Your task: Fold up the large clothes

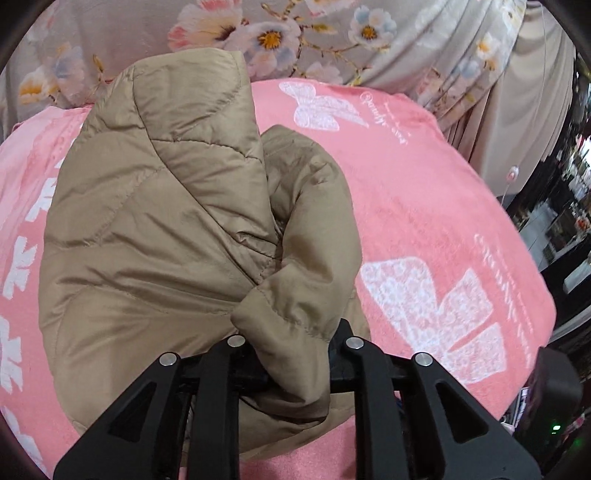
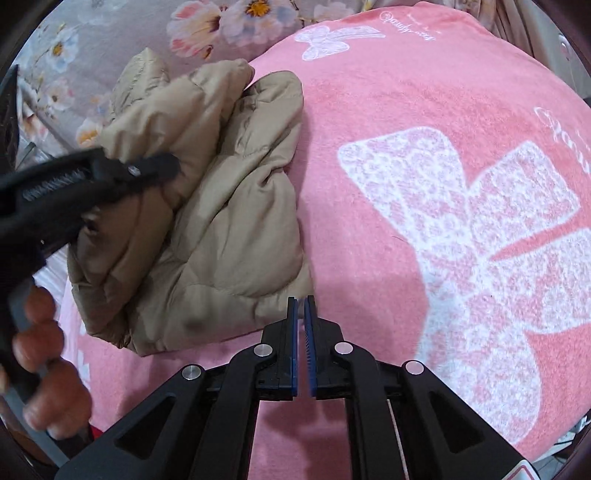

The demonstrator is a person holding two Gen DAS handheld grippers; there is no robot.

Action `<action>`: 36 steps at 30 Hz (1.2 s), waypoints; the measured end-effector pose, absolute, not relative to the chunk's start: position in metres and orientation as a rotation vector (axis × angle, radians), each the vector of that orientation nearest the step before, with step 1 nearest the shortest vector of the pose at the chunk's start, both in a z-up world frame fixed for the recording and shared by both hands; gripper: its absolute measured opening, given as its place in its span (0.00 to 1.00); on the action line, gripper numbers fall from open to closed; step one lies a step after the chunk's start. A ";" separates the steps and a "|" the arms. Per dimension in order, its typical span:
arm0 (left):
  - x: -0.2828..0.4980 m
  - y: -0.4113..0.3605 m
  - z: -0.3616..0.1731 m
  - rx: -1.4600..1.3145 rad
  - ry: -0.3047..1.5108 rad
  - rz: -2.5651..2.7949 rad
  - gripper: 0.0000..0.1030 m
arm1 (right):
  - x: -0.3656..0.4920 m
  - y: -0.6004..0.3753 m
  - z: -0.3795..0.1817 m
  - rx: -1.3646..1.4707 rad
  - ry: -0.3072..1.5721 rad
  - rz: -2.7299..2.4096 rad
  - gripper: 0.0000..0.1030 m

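A tan quilted puffer jacket [image 1: 159, 229] lies bunched on a pink blanket [image 1: 424, 206]. My left gripper [image 1: 291, 354] is shut on a fold of the jacket, which covers its fingertips. In the right wrist view the jacket [image 2: 221, 206] lies at the left on the blanket [image 2: 369, 206], with the left gripper [image 2: 147, 170] clamped on it and a hand [image 2: 40, 350] on its handle. My right gripper [image 2: 302, 306] is shut and empty, its blue pads nearly touching, just off the jacket's near right edge.
The pink blanket has white butterfly prints [image 2: 476, 236]. A grey floral sheet [image 1: 280, 33] lies behind it. Beige curtains [image 1: 524, 103] and dark furniture [image 1: 569, 221] stand at the right beyond the bed's edge.
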State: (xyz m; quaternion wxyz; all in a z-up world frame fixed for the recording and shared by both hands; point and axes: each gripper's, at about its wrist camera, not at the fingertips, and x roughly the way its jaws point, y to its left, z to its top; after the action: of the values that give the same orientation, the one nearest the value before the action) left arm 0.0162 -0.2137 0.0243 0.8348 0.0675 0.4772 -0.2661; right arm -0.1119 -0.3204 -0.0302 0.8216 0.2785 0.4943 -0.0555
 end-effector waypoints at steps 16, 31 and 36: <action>-0.013 -0.207 0.052 0.115 0.996 -0.637 0.62 | -0.127 -0.342 0.011 0.528 0.974 -0.177 0.09; 0.048 0.002 0.129 -0.176 0.792 -0.140 0.68 | 0.009 -0.316 0.122 0.507 0.745 -0.054 0.53; 0.058 0.021 0.119 -0.177 0.821 -0.116 0.68 | 0.086 -0.305 0.113 0.517 0.833 -0.099 0.56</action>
State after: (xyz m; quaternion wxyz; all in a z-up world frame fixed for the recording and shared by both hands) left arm 0.0575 0.0214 0.1186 0.9116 -0.0857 0.3981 -0.0561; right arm 0.0863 -0.3047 0.1127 0.8811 0.2483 0.3998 -0.0476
